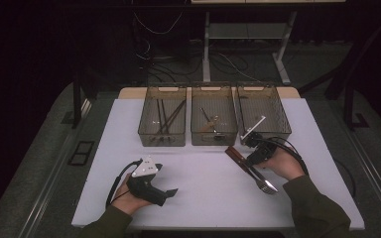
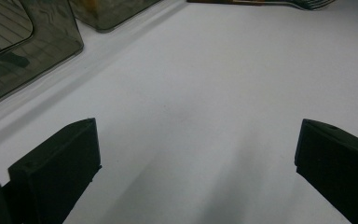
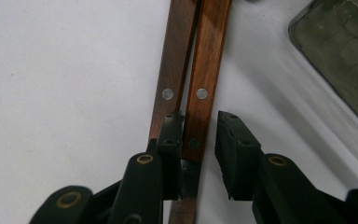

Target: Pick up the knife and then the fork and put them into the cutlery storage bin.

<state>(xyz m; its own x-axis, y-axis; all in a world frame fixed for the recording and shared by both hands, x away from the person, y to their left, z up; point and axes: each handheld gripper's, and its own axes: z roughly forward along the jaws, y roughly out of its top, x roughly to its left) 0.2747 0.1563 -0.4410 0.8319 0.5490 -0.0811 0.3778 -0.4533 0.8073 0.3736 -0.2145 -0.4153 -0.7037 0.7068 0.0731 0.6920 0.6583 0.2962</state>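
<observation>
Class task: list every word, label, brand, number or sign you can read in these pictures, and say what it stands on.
None: no readable text.
The three bins carry no label that shows.
The wooden handles bear plain rivets, no brand mark.
The left gripper, right gripper and white table show no lettering.

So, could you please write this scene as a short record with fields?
surface: white table
bins: three smoky clear bins in a row at the far side
left bin: long dark sticks
middle bin: utensils, hard to tell which
utensils on table: two with wooden handles side by side; a fork head near the right hand
right gripper: jaws narrowed around one wooden handle, right pad not yet touching
left gripper: jaws wide open over bare table
</observation>
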